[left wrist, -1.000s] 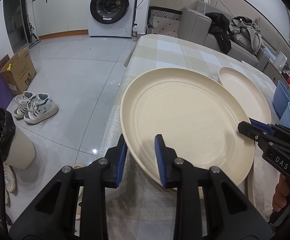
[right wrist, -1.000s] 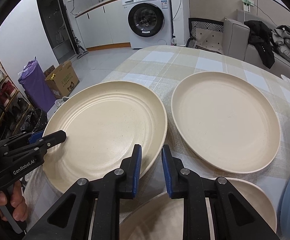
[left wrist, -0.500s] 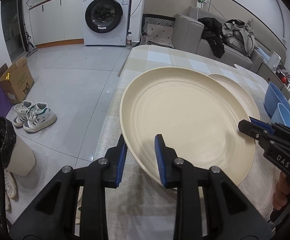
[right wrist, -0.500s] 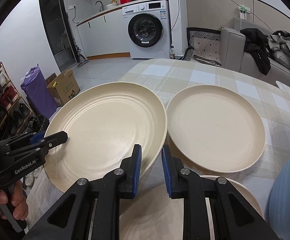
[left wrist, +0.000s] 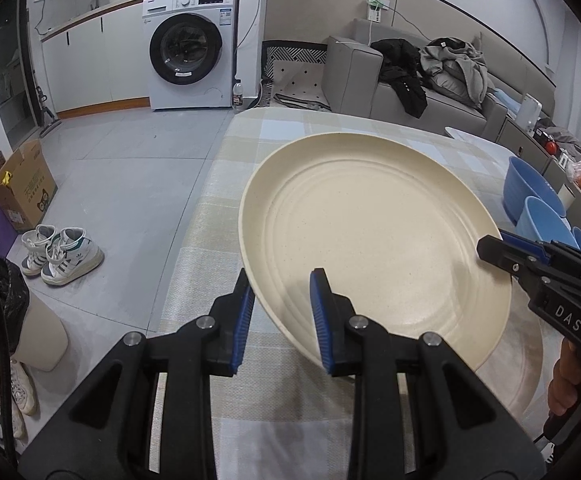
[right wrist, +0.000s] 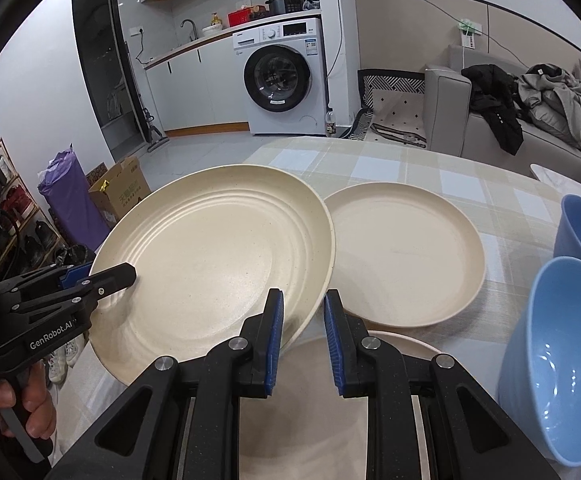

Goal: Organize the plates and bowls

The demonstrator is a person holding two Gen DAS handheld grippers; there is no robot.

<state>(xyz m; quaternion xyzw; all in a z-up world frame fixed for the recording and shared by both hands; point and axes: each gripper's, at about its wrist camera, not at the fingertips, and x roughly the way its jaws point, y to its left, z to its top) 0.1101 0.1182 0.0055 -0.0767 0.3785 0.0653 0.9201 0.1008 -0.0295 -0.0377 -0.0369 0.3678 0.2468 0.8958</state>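
Observation:
A large ridged cream plate (left wrist: 374,236) is held in the air between both grippers; it also shows in the right wrist view (right wrist: 214,264). My left gripper (left wrist: 280,304) is shut on its near-left rim. My right gripper (right wrist: 302,324) is shut on its opposite rim and shows at the right of the left wrist view (left wrist: 502,250). The plate hangs above a second cream plate (right wrist: 318,404) lying under my right gripper. A third cream plate (right wrist: 406,256) lies on the table behind. Blue bowls (right wrist: 558,360) stand at the right.
The table has a checked cloth (left wrist: 282,136); its left edge drops to the floor, where shoes (left wrist: 62,250) and a bin (left wrist: 38,336) stand. More blue bowls (left wrist: 530,188) sit at the table's right. A sofa (right wrist: 510,120) is behind.
Both grippers have lifted the large plate higher and carried it rightwards. It now overlaps the rim of the far plate and hangs over the near plate.

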